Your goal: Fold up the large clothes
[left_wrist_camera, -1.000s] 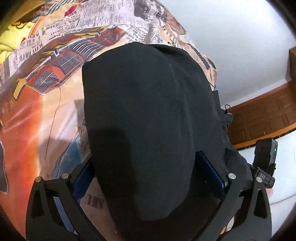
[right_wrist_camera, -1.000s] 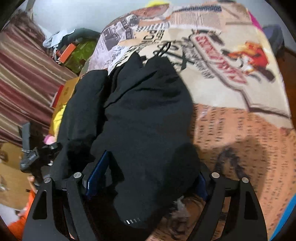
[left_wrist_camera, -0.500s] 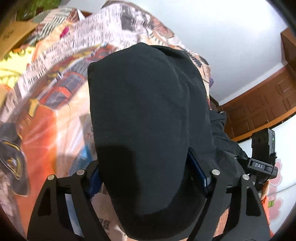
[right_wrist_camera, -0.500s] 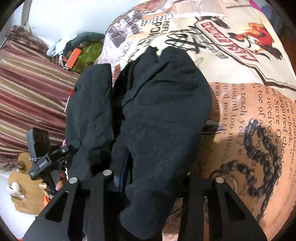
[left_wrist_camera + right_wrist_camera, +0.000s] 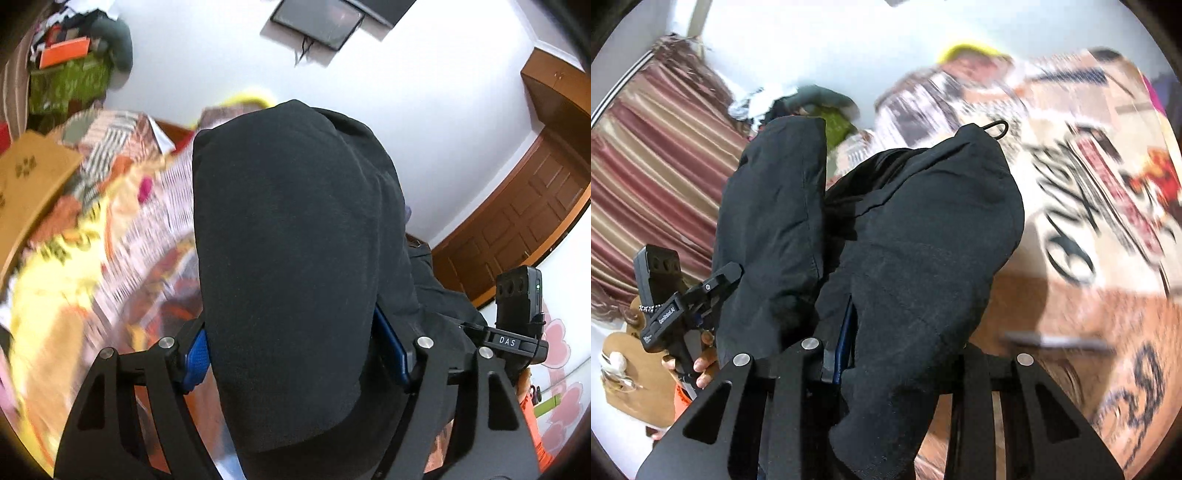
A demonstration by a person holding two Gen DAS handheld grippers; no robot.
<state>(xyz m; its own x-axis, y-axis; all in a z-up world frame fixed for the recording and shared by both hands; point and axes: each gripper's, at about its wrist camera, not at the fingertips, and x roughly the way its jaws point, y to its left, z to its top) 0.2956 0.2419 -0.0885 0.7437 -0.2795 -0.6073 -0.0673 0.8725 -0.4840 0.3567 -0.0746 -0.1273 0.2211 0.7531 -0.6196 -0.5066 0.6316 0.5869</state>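
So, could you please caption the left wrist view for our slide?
Left tool clamps a black garment lifted above the printed bedspread.

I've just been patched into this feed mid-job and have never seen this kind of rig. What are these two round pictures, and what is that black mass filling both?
There is no robot arm: a person holds one two-finger tool in each hand. Each round picture comes from a fisheye camera on a tool, looking forward along its fingers. In the left view, the left gripper is shut on a black garment. In the right view, the right gripper grips the same cloth, and the other tool shows at the left edge. Below lies a bedspread with newspaper-style print, blurred by motion.
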